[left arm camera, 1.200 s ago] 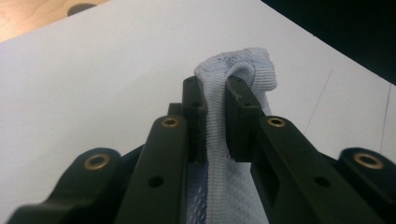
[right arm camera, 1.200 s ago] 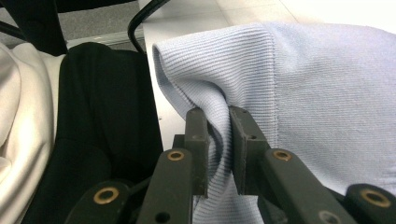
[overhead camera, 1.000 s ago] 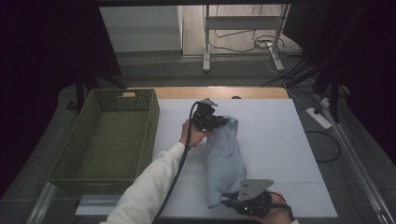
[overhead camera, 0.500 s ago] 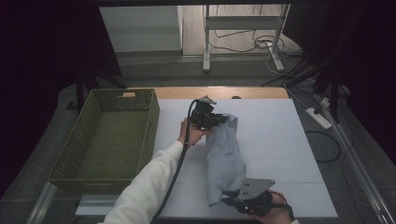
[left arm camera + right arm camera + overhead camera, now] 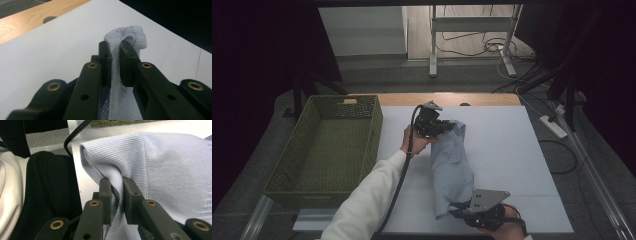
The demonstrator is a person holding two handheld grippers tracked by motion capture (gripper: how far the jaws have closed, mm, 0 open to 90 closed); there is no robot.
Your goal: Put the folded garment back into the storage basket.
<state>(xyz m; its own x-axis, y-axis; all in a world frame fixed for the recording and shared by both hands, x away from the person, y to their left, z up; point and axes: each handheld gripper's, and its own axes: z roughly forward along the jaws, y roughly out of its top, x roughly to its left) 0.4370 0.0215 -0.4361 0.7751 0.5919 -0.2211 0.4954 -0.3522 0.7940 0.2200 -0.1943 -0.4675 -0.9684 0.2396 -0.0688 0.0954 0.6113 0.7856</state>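
White board [image 5: 507,150] covers the work table, with a wooden strip showing along its far edge and a dark room beyond. An olive woven basket [image 5: 332,145] stands just beside the board on its left side; its interior holds nothing visible.

A pale blue knit garment [image 5: 452,170] lies lengthwise on the board, running from the far centre toward the near edge.

Gripper states:
- Left gripper [image 5: 439,125]: jaws clamped on the far end of the garment. In the left gripper view, ribbed fabric [image 5: 115,75] is pinched between both pads and bulges out beyond the tips.
- Right gripper [image 5: 462,212]: jaws clamped on the near end of the garment. In the right gripper view, a fold of the knit [image 5: 117,182] sits pressed between the pads.

Progress, judged from the layout: both ends are secured and the garment is bunched into a narrow band between the two grips, so the grasp stage appears complete. Flattening or folding appears unfinished, since the cloth is rumpled and uneven. Transfer to the basket, if intended, is not yet done.
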